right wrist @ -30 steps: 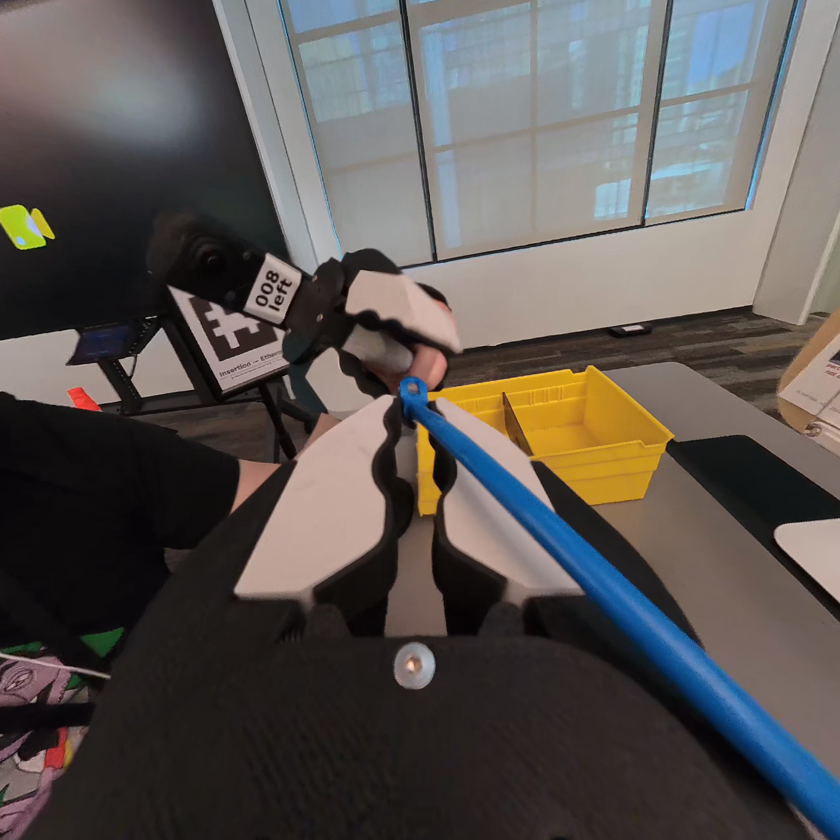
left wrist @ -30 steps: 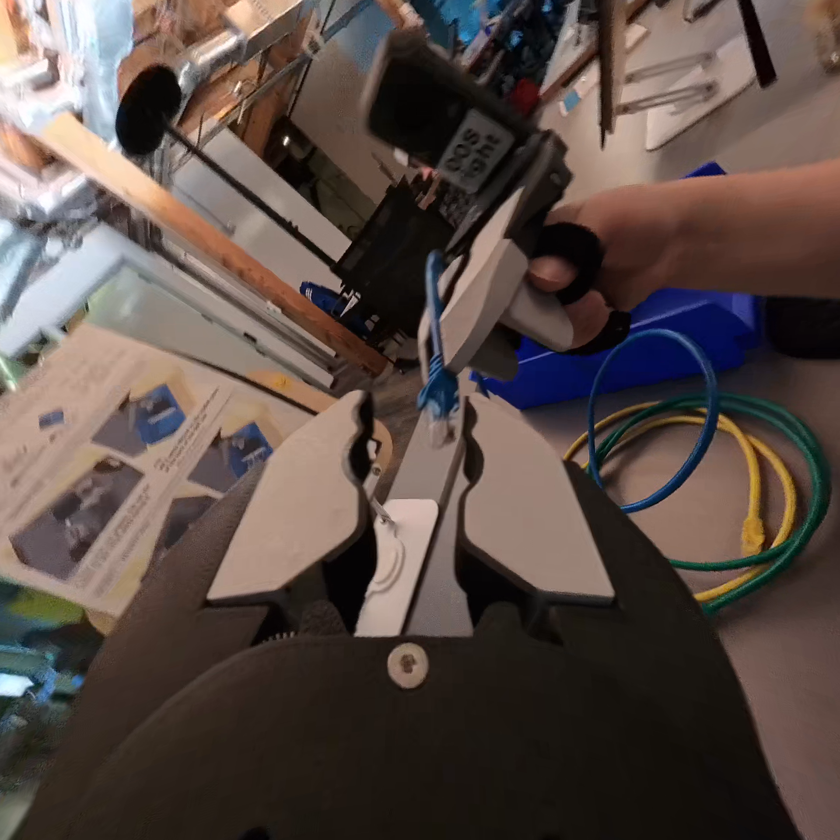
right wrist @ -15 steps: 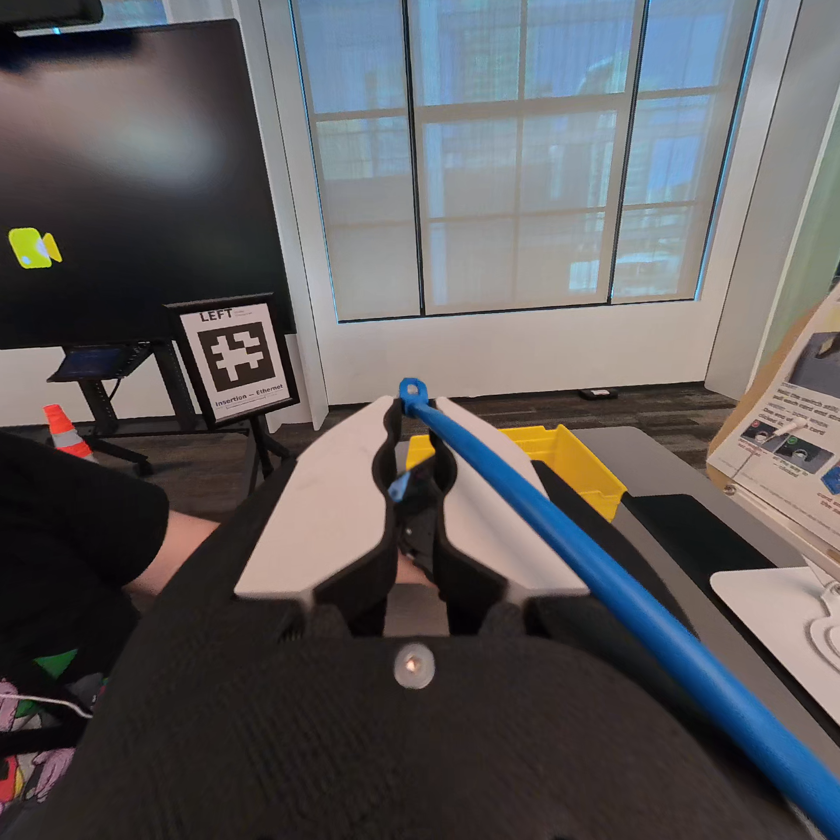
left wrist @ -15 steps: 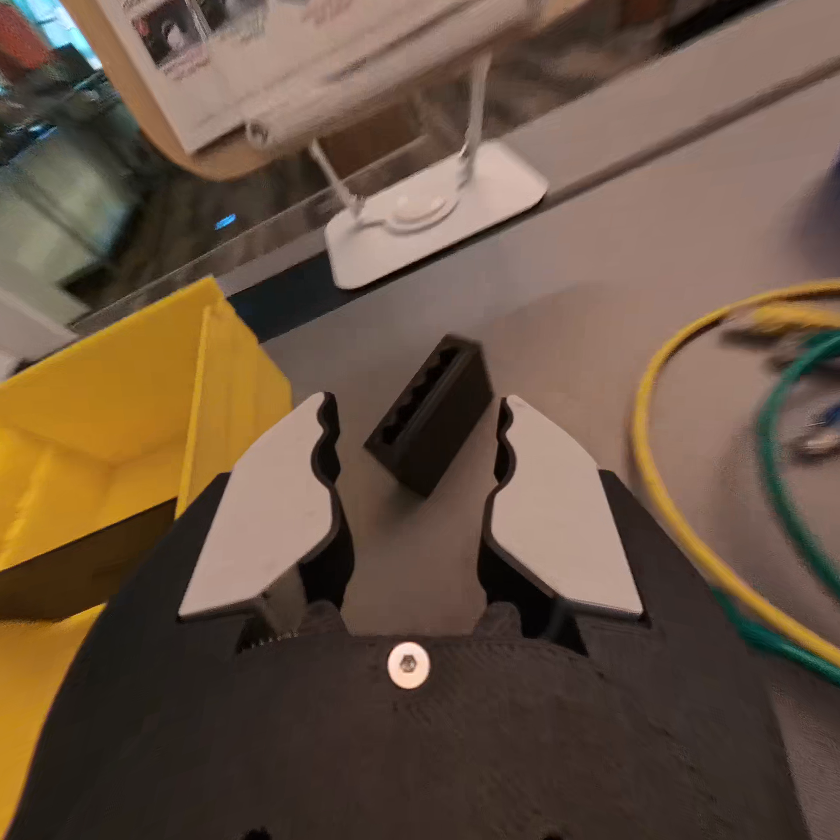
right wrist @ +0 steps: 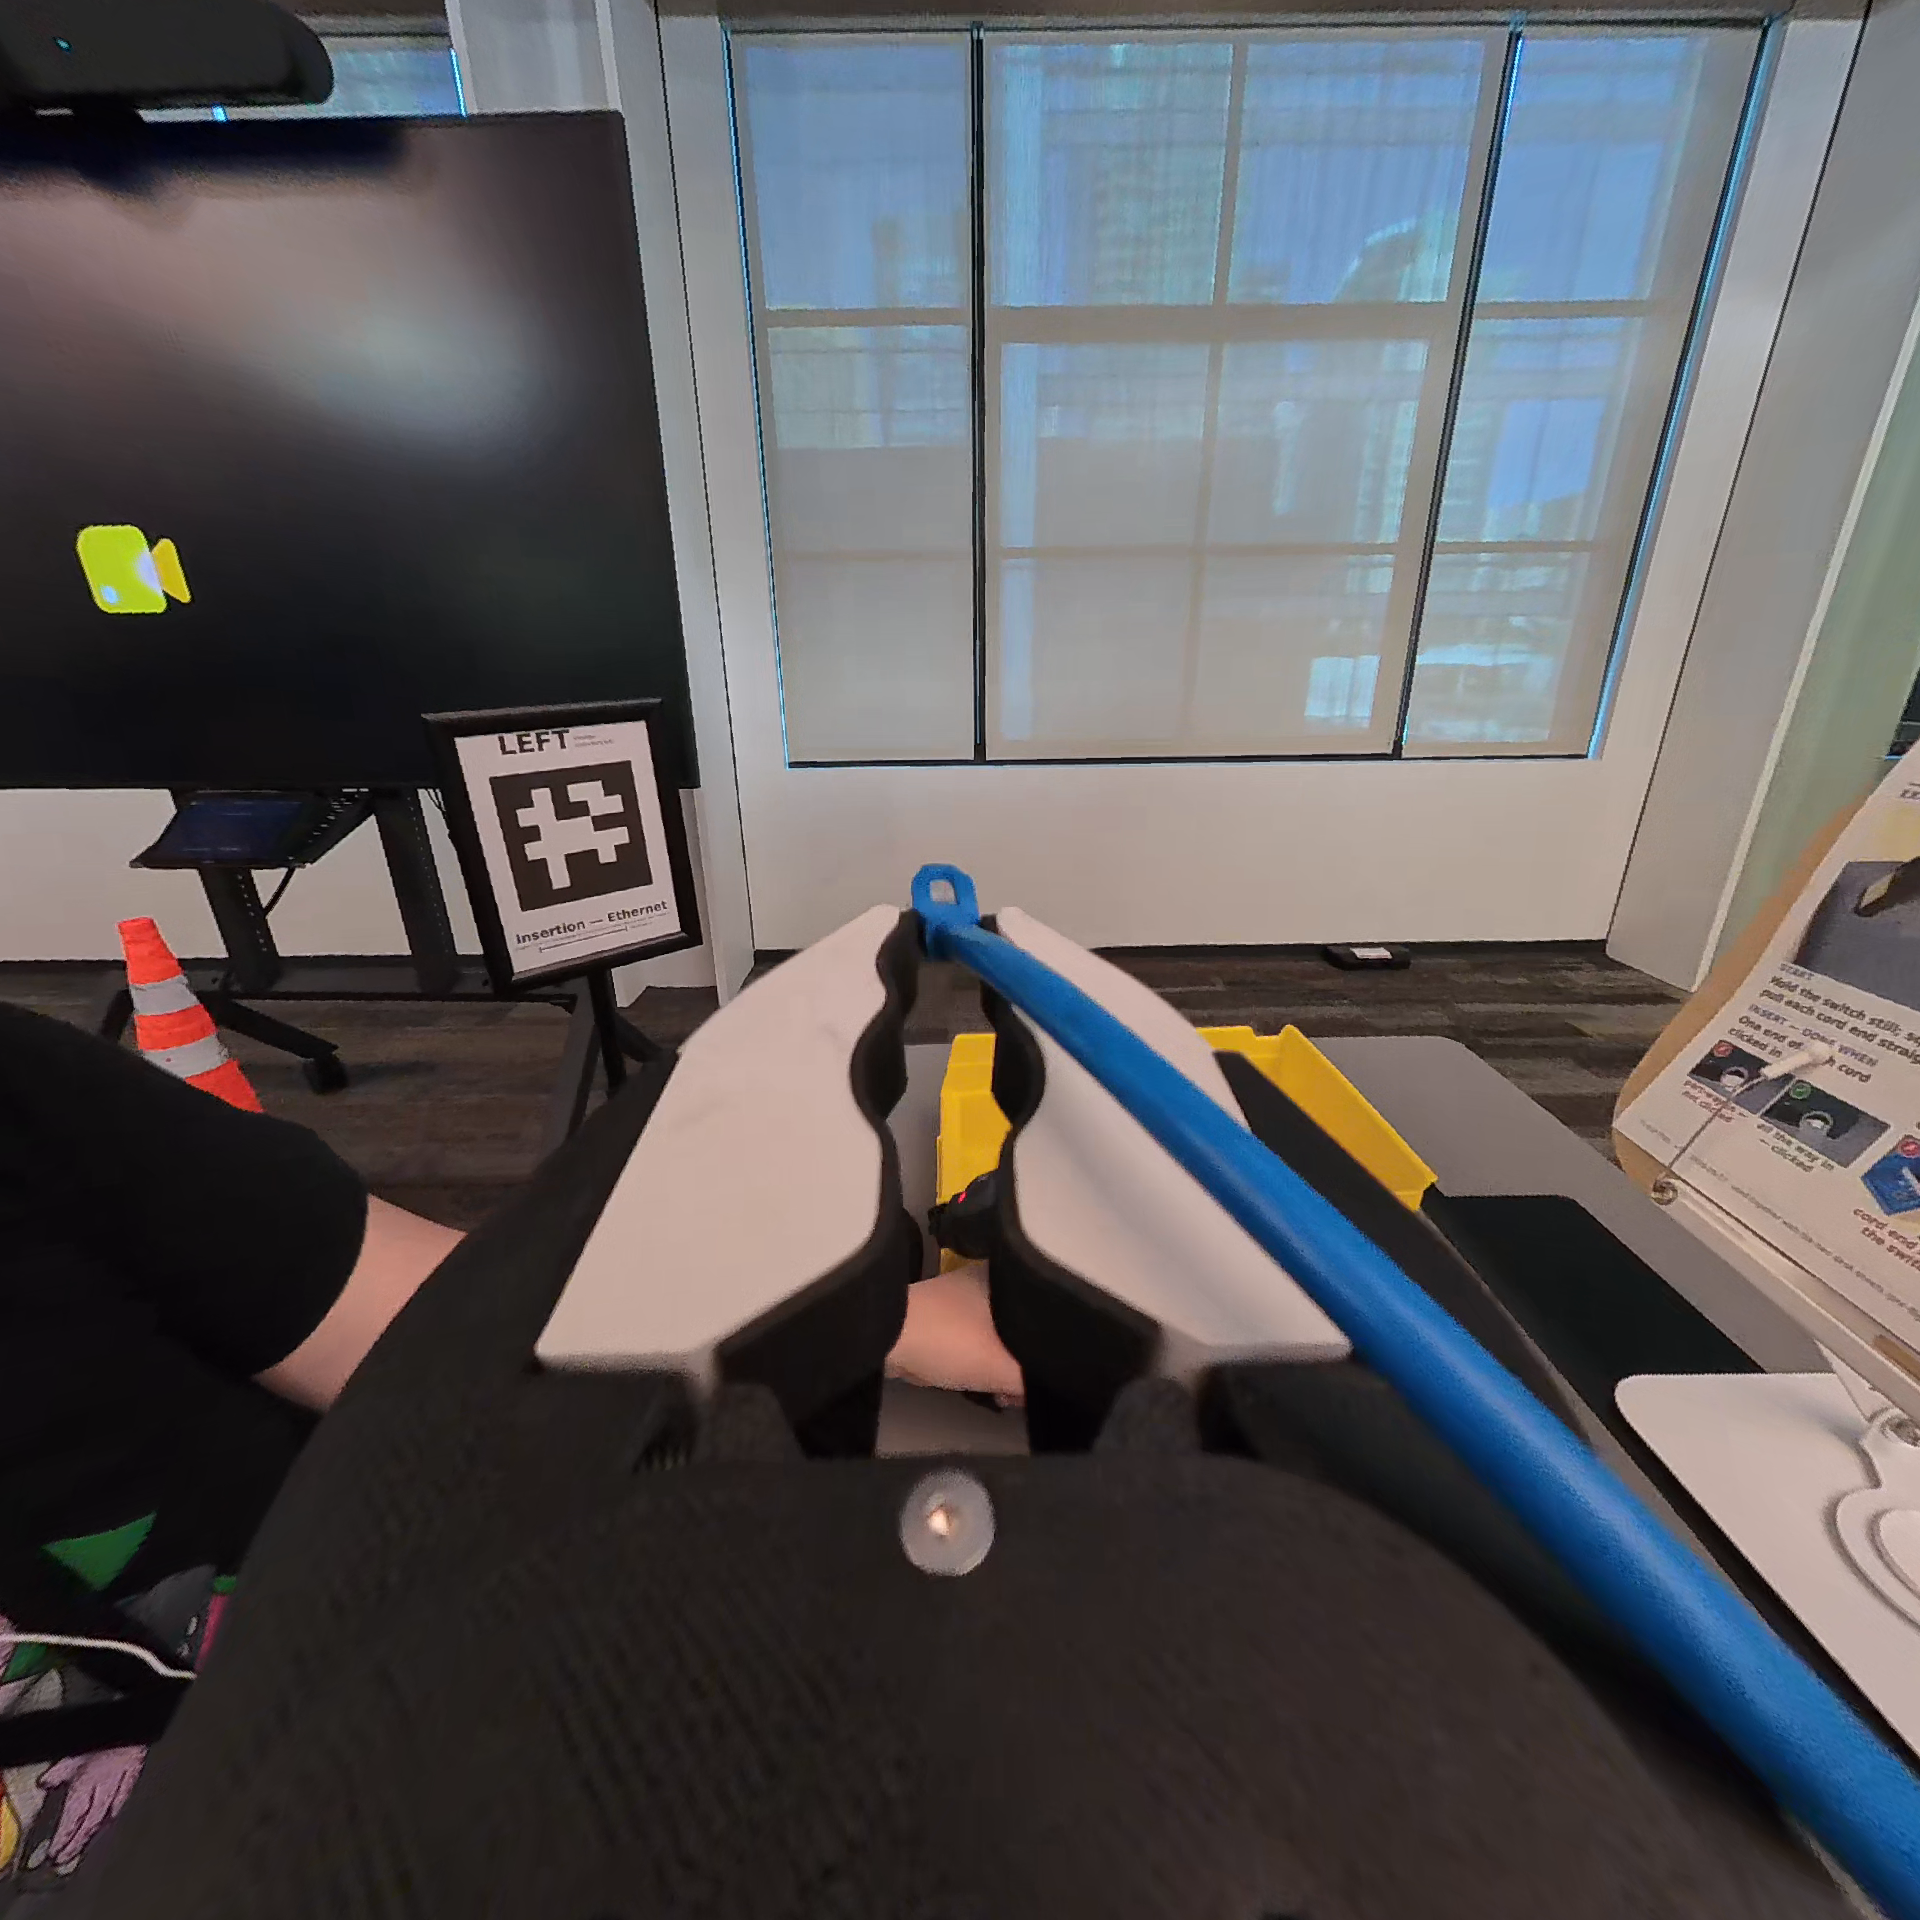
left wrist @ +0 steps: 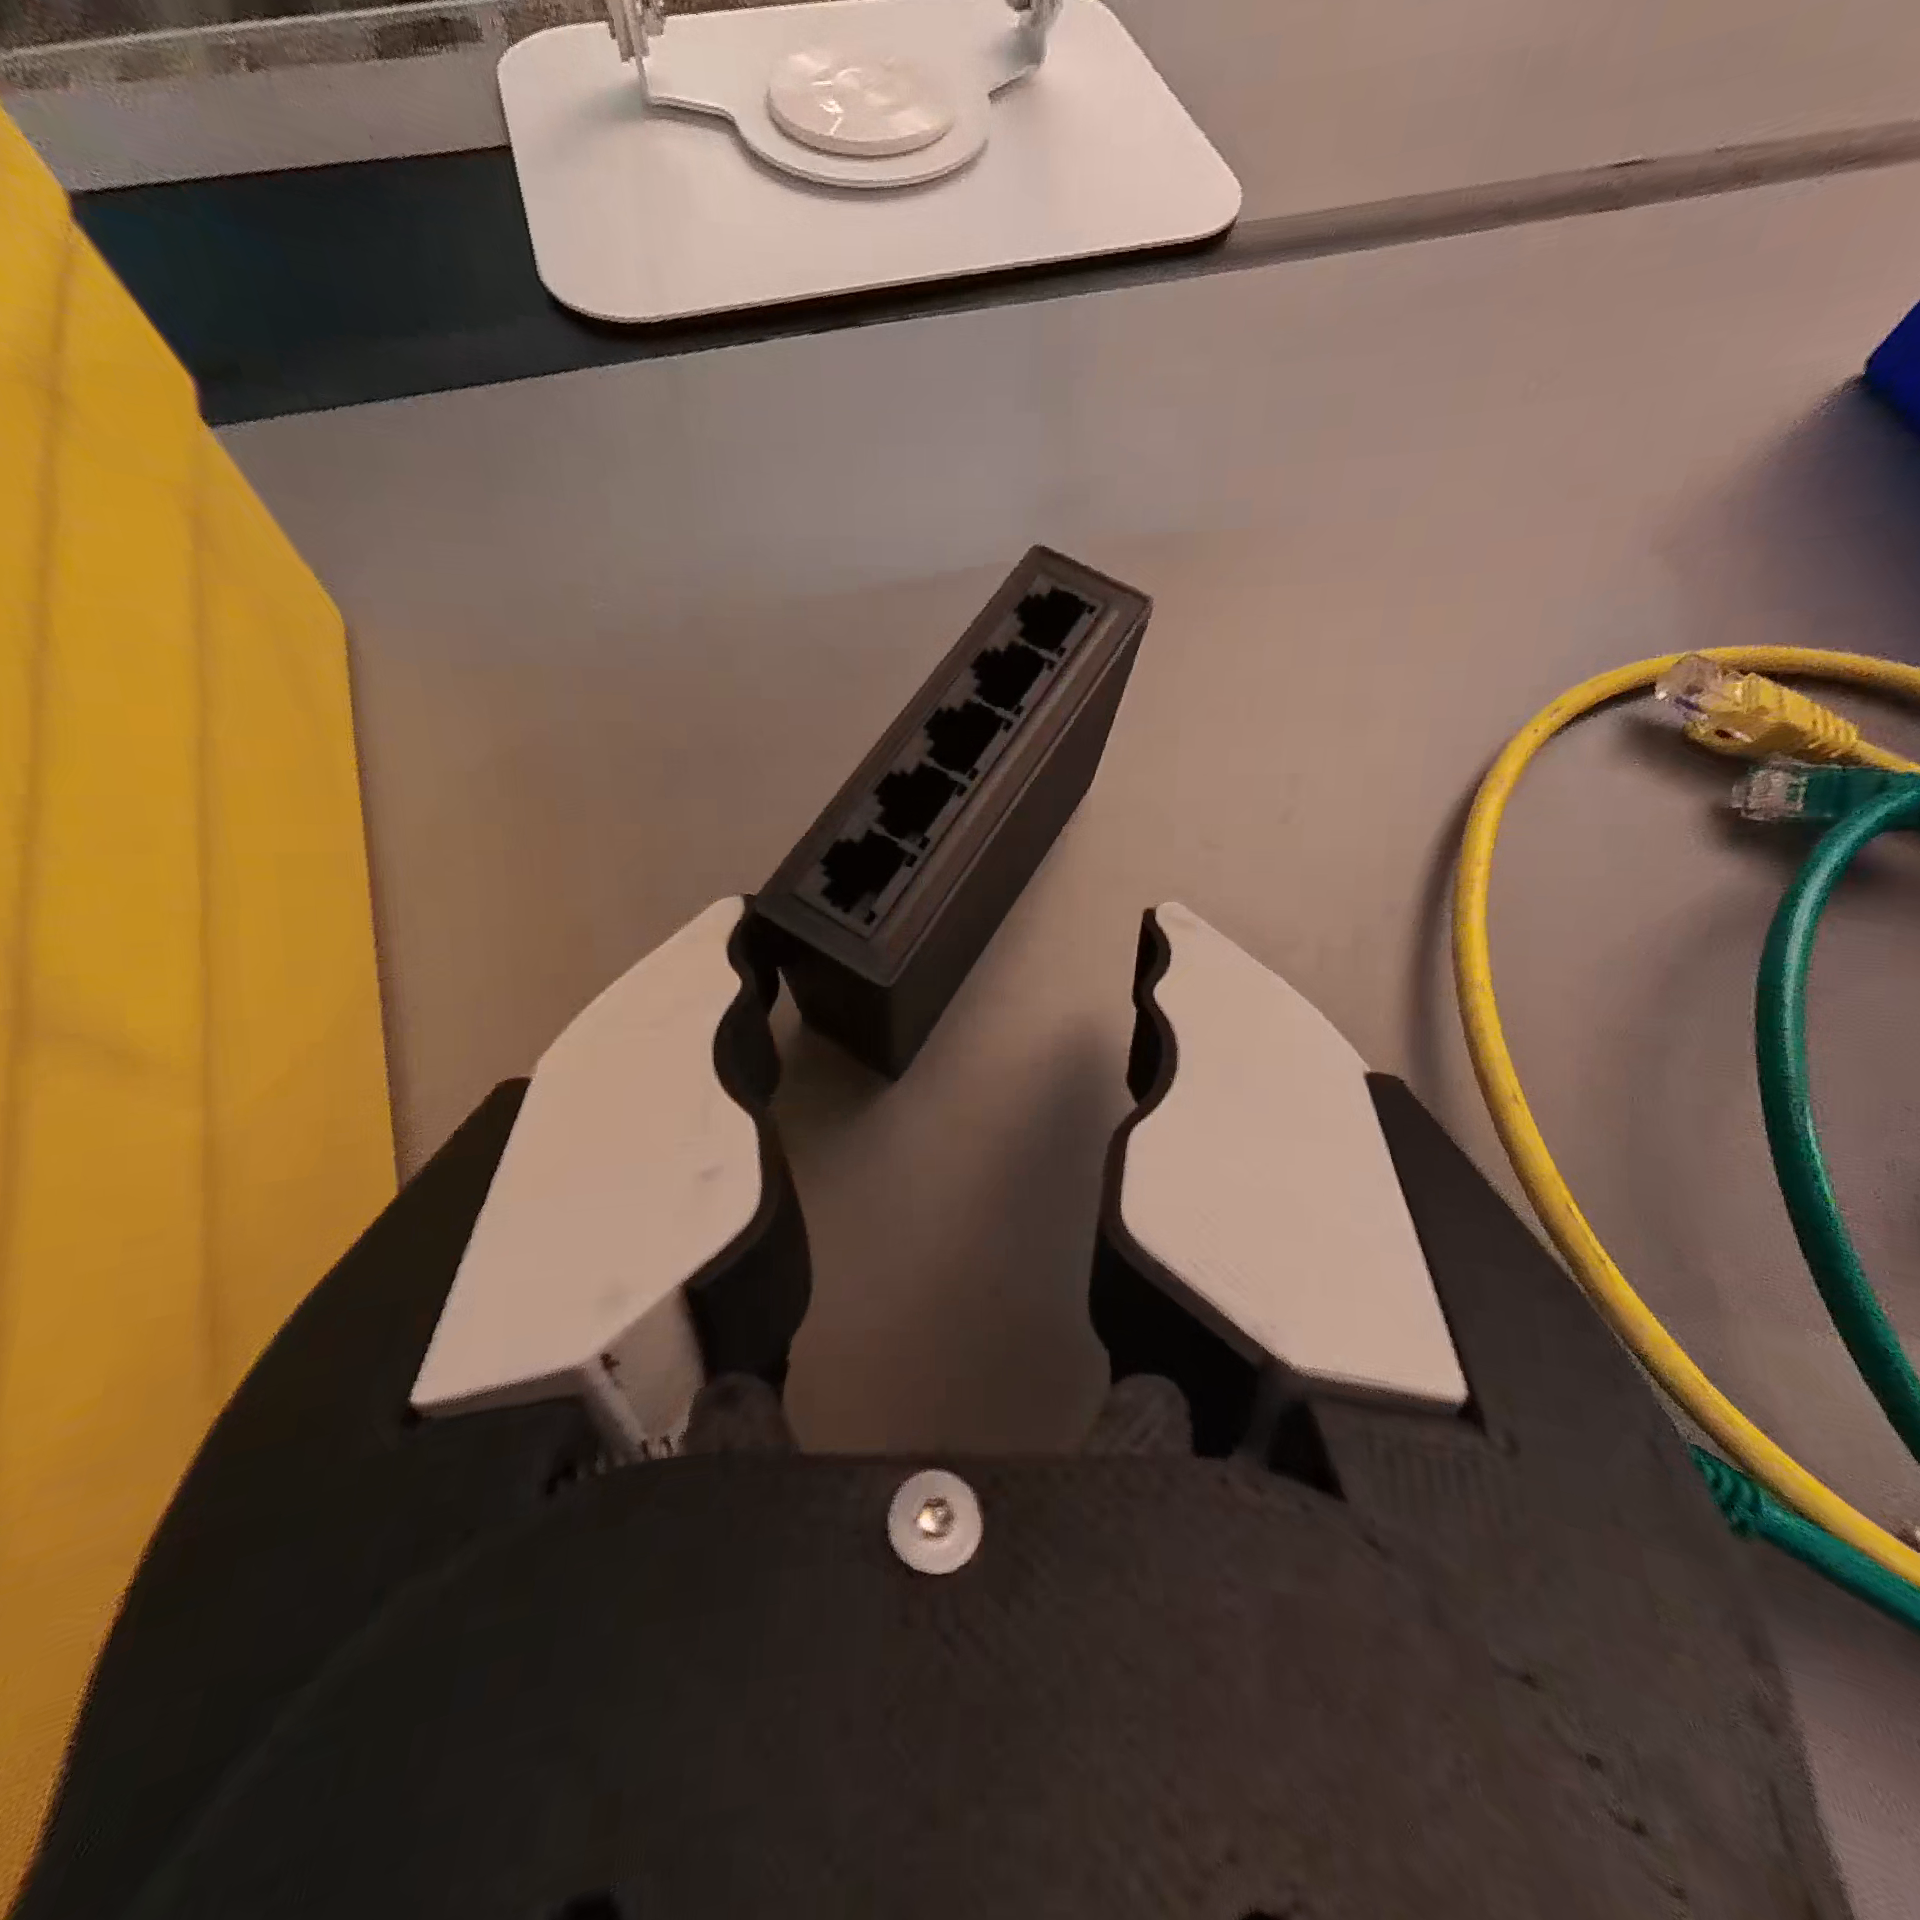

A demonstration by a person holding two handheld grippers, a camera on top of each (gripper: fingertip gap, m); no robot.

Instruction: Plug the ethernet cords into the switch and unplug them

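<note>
A black switch (left wrist: 961,805) stands on its side on the grey table (left wrist: 1299,499), its row of empty ports facing up. My left gripper (left wrist: 951,920) is open just above it, the left fingertip (left wrist: 717,925) touching the switch's near corner. A yellow cord (left wrist: 1496,1039) and a green cord (left wrist: 1808,1143) lie coiled to the right, plug ends loose on the table. My right gripper (right wrist: 948,914) is shut on the blue cord (right wrist: 1351,1278), with the plug end poking out past the fingertips. It is raised and faces the window.
A yellow bin (left wrist: 135,831) stands close on the left and also shows in the right wrist view (right wrist: 1340,1101). A white stand base (left wrist: 862,177) sits at the table's far edge, holding an instruction board (right wrist: 1808,1091). A person's arm (right wrist: 343,1299) is low on the left.
My left gripper has swung away from the right gripper and down to the switch, opening wider. The right gripper has lifted slightly, still shut on the blue cord.
</note>
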